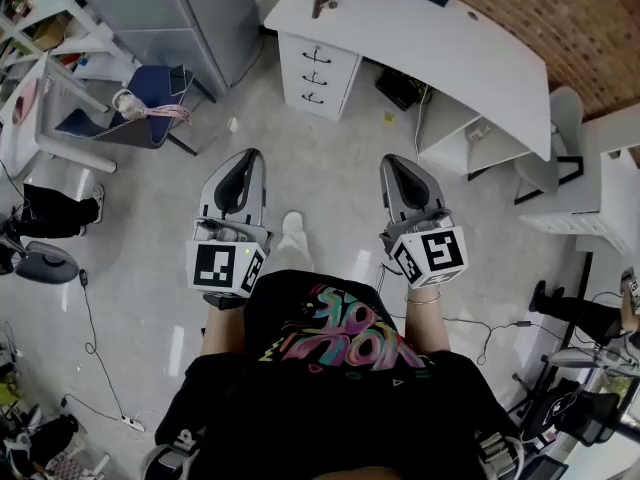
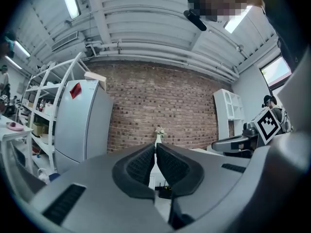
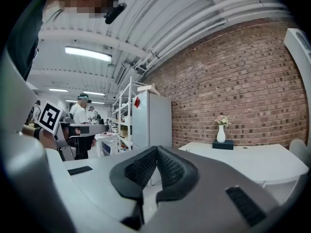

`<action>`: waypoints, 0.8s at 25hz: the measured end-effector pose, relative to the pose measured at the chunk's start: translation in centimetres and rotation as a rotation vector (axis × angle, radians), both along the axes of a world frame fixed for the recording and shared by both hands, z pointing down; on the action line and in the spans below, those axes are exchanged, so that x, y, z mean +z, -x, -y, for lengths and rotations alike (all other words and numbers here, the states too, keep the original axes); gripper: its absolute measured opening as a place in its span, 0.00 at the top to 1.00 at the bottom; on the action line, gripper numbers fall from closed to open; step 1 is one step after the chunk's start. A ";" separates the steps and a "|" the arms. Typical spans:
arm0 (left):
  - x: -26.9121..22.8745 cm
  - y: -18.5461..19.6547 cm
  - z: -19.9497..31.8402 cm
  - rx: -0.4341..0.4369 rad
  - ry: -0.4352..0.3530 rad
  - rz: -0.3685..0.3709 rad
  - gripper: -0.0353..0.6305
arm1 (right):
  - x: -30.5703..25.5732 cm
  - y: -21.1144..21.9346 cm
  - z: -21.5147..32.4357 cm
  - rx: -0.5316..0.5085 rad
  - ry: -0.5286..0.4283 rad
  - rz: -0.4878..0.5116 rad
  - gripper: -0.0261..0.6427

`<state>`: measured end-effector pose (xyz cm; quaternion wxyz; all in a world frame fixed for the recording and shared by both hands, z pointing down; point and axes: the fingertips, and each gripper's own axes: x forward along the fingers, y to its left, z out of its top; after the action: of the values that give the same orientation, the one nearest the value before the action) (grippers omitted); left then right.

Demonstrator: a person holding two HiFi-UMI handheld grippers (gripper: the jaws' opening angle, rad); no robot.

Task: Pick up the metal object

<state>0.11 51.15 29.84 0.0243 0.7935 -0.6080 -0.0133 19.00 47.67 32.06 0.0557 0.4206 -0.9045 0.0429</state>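
Observation:
A small dark metal object [image 1: 322,3] lies on the white desk [image 1: 480,48] at the far end of the room, near the desk's left end. Both grippers are held out at waist height over the floor, well short of the desk. My left gripper [image 1: 247,158] is shut with nothing between its pads, its tips meeting [image 2: 155,147]. My right gripper [image 1: 395,161] is shut and empty too [image 3: 156,149]. In the right gripper view the desk [image 3: 252,161] shows ahead with a white vase [image 3: 221,134] on it. The metal object does not show in either gripper view.
A white drawer unit [image 1: 318,68] stands under the desk's left end. A grey fridge [image 1: 190,8] is at the back left, a blue chair [image 1: 150,103] in front of it. Cables [image 1: 95,348] trail over the floor. People [image 3: 80,113] stand off to the left.

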 end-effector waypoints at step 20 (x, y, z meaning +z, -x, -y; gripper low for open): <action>0.5 8.5 21.0 0.091 0.011 -0.012 0.90 | 0.7 8.1 20.6 0.110 0.024 -0.008 0.93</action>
<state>-8.43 30.20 30.31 0.0329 0.8200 -0.5713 -0.0135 10.87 27.04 32.75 0.0617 0.4691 -0.8793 0.0550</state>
